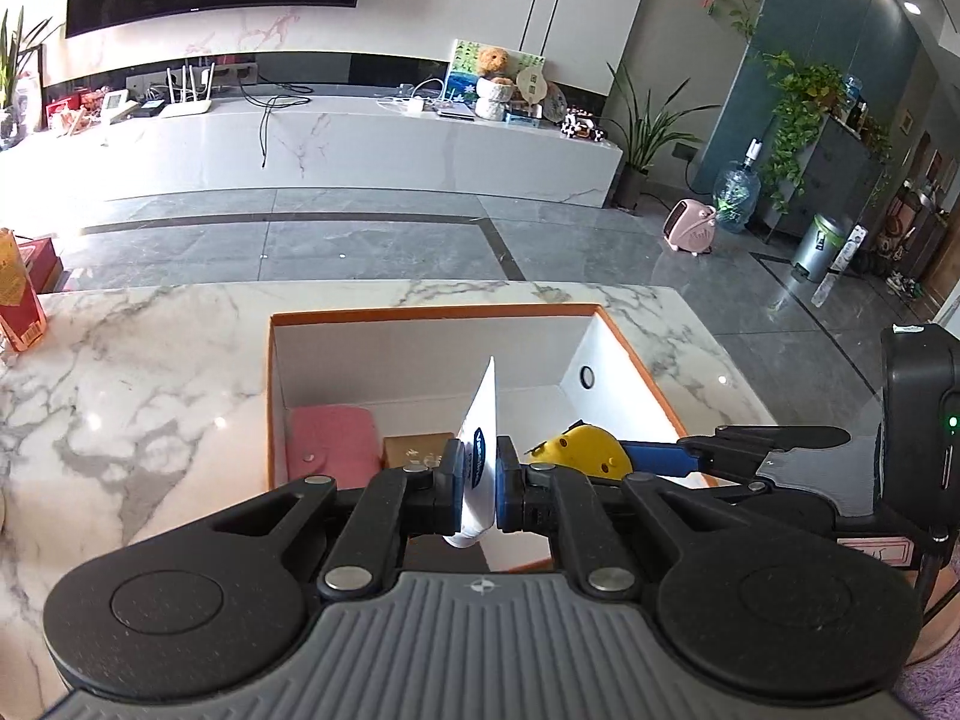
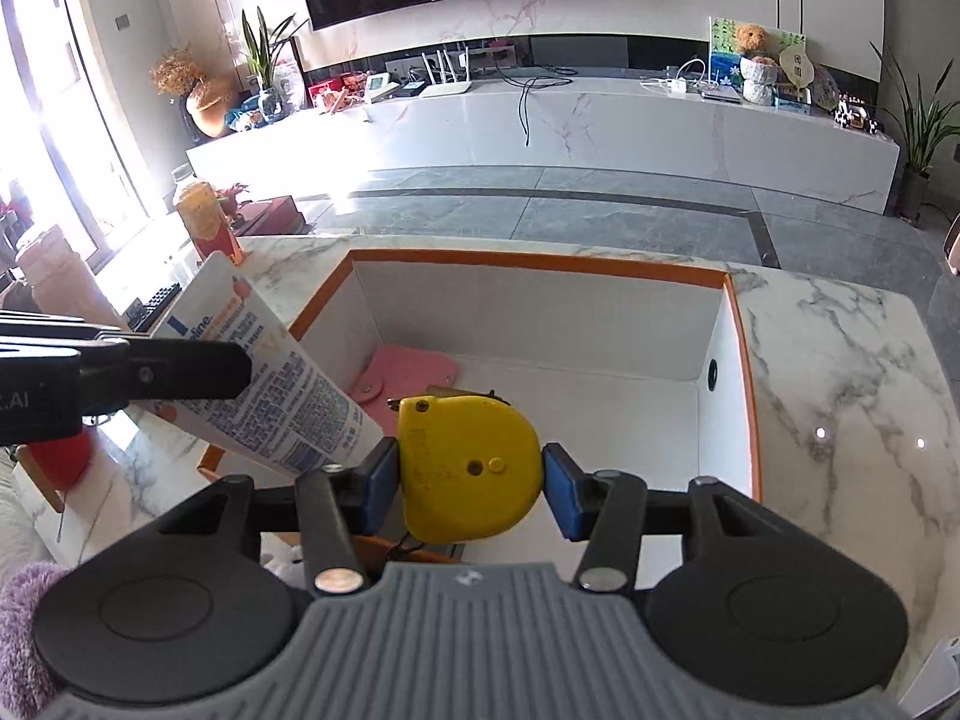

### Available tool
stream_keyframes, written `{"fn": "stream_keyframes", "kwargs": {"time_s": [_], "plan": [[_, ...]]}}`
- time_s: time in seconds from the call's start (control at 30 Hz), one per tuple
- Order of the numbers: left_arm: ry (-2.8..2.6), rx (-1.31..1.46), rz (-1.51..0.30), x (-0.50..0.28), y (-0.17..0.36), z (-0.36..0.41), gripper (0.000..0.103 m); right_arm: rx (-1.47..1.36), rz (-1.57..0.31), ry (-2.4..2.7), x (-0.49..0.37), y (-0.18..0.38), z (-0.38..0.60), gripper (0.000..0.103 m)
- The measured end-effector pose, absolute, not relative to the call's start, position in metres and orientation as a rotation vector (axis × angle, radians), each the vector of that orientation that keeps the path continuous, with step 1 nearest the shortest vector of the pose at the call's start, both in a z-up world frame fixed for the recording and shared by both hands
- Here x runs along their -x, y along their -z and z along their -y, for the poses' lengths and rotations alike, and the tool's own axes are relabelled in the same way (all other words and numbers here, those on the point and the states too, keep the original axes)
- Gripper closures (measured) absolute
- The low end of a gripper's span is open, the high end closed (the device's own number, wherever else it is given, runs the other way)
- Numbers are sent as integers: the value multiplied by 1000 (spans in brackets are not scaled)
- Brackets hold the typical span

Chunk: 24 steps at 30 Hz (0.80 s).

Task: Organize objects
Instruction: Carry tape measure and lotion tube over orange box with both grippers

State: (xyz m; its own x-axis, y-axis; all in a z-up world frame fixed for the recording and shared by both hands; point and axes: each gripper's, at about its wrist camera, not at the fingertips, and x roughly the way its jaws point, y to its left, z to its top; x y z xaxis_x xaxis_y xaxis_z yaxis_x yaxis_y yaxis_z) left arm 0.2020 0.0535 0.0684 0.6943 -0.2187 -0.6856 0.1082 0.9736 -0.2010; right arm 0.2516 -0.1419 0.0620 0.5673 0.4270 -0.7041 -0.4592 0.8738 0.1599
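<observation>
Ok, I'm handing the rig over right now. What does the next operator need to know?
Left gripper: shut on the white tube, held above the box.
Right gripper: shut on the yellow tape measure, also above the box.
Orange-rimmed box on the marble table: pink wallet and small gold box lie inside.
Done: those two are in.
Left: probably tube and tape measure, if they belong in the box.
</observation>
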Motion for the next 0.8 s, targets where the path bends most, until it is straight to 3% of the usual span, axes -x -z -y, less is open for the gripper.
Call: {"fn": "stream_keyframes", "kwargs": {"time_s": [0.57, 0.8], "plan": [[163, 10, -830, -279, -40, -82, 92, 89, -1031, -563, -377, -11, 97, 50], [172, -99, -843, -303, -26, -77, 92, -38, -1084, -519, -414, 11, 82, 50]]}}
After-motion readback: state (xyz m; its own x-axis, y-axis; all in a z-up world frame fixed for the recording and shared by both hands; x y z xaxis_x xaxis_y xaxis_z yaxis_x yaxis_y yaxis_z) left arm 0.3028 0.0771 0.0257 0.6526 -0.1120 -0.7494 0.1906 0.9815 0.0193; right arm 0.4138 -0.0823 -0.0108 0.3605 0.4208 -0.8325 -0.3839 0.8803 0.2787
